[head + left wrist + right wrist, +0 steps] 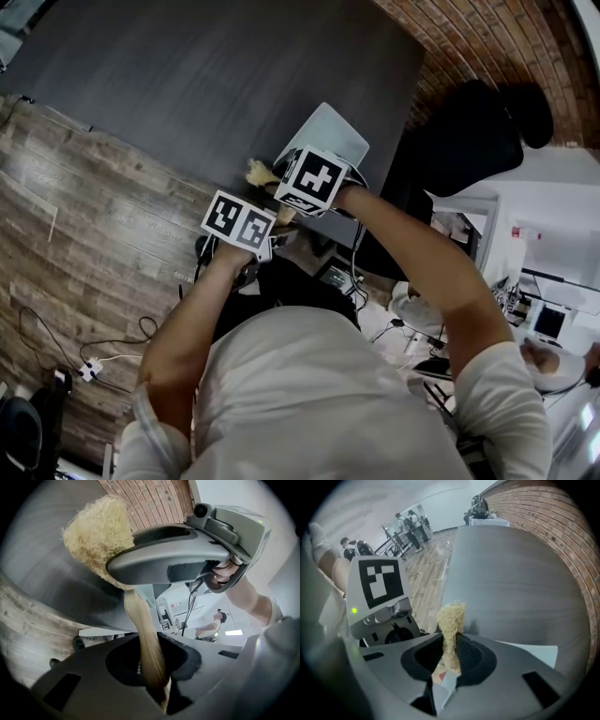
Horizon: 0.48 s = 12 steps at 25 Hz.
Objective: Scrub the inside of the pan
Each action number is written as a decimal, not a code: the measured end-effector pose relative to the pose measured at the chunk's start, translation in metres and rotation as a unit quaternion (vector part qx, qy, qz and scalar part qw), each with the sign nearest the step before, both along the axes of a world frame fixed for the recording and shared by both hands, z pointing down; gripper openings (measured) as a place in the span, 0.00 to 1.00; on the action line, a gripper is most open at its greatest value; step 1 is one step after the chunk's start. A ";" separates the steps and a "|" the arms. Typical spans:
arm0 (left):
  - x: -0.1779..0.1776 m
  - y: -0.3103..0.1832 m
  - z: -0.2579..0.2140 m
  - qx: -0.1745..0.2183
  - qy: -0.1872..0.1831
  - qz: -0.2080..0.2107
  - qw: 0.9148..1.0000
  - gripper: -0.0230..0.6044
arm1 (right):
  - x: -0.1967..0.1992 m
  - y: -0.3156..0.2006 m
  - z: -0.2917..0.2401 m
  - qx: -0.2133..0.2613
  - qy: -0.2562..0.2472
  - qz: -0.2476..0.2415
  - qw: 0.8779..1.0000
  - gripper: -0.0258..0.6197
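A person is seen from above, with both grippers held close together over the near edge of a dark grey table [234,75]. A straw-coloured scrubber [96,534] is held between them. The left gripper [152,667] is closed on the scrubber's long tan handle [145,639], which runs up from its jaws to the fibrous head. The right gripper [447,660] is closed on the fibrous part, and a tuft stands out beyond its jaws toward the table. In the head view the tuft is seen just left of the right gripper. No pan is shown in any view, so its place cannot be told. Only the table, a wooden floor [84,216] on the left and a brick wall [469,37] at the far right are seen. The scrubbing is judged not to have begun. The tool is in hand, but the pan has yet to be reached, and its whole inside is left to be cleaned.
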<state>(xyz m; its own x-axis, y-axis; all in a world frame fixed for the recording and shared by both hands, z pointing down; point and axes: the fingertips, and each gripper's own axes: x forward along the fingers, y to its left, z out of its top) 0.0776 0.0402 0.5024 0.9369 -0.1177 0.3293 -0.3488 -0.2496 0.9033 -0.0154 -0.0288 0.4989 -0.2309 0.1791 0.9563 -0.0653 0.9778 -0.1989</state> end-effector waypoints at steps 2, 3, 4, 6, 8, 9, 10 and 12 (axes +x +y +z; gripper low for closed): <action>0.001 0.000 0.000 -0.001 0.000 -0.001 1.000 0.14 | 0.002 0.000 0.004 0.025 0.013 -0.036 0.999 0.17; 0.001 0.000 0.000 -0.001 0.000 -0.002 1.000 0.14 | 0.001 0.000 0.005 0.037 0.017 -0.055 0.998 0.17; 0.000 0.000 0.000 -0.001 0.000 -0.003 1.000 0.14 | 0.000 0.000 0.006 0.048 0.021 -0.073 0.996 0.17; -0.001 0.001 0.001 -0.003 0.000 -0.005 1.000 0.14 | -0.001 0.000 0.008 0.068 0.030 -0.106 0.992 0.17; -0.001 0.001 0.001 -0.004 0.000 -0.007 1.000 0.14 | -0.002 0.000 0.010 0.086 0.036 -0.134 0.987 0.17; -0.001 0.001 0.001 -0.005 0.000 -0.008 1.000 0.14 | -0.003 -0.001 0.010 0.093 0.036 -0.145 0.984 0.17; -0.001 0.001 0.001 -0.005 0.001 -0.009 1.000 0.14 | -0.004 -0.002 0.011 0.101 0.037 -0.154 0.982 0.17; -0.001 0.001 0.002 -0.008 0.002 -0.012 1.000 0.14 | -0.007 -0.005 0.012 0.115 0.037 -0.168 0.978 0.17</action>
